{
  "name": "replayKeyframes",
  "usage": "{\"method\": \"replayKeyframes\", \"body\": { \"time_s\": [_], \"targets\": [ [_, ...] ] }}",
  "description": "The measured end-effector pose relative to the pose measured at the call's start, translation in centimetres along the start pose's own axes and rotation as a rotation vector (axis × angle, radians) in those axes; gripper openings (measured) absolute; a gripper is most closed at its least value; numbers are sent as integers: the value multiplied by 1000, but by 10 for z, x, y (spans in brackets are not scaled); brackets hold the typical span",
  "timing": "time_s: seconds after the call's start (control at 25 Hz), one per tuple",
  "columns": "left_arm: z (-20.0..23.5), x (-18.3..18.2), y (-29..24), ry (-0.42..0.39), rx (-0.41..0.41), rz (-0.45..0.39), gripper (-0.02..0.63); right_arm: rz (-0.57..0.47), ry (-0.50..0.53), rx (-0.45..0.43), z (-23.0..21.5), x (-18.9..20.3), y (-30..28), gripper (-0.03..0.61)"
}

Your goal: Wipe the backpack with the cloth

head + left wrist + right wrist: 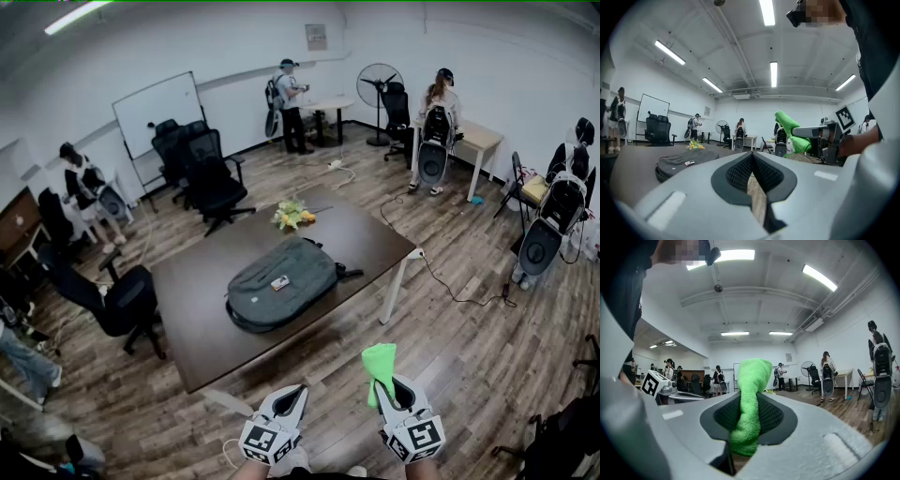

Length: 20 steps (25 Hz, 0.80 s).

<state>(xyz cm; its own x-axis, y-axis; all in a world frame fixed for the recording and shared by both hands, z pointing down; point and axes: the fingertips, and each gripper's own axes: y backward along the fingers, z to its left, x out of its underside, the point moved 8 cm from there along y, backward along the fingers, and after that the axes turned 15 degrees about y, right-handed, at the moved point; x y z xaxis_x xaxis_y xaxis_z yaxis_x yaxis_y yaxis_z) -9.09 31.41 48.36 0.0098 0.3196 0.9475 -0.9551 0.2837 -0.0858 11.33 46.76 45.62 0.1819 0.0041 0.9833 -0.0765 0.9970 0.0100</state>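
Right gripper point(393, 382) with cloth point(379, 360), backpack point(281, 283) well ahead.

Cloth point(749, 394) looks fuzzy terry; backpack point(305, 267) matt grey fabric; table point(202, 323) smooth dark wood; floor point(469, 361) glossy planks.

**Hidden, cropped, unreadable**

- Small flat item point(279, 282) on the backpack point(281, 305): too small to identify.
- Yellow-green bunch point(292, 217) at the table's point(370, 234) far end: can't tell what it is.
- Wall poster point(316, 37): print unreadable.
- Cloth point(752, 373): lower end is buried between the right gripper's point(749, 395) clamped jaws. In the head view its bottom sits behind that gripper.
- Rear ends of the right gripper and left gripper point(292, 394): cropped by the head view's bottom edge.
- Person point(26, 361) at the left edge: only legs in frame.
- Dark object point(567, 436) bottom right: cropped, unidentifiable.
- Left gripper view: its own jaws fill the lower frame and cover the table's near part.
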Motion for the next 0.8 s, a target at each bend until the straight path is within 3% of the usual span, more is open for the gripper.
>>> {"method": "replayKeyframes", "body": {
  "time_s": [0.4, 0.8],
  "targets": [
    [16, -5, 3, -12, 5, -34, 20, -35, 14, 3, 10, -10, -14, 84],
    [57, -23, 12, 7, -2, -59, 19, -53, -75, 26, 23, -19, -57, 89]
  ]
}}
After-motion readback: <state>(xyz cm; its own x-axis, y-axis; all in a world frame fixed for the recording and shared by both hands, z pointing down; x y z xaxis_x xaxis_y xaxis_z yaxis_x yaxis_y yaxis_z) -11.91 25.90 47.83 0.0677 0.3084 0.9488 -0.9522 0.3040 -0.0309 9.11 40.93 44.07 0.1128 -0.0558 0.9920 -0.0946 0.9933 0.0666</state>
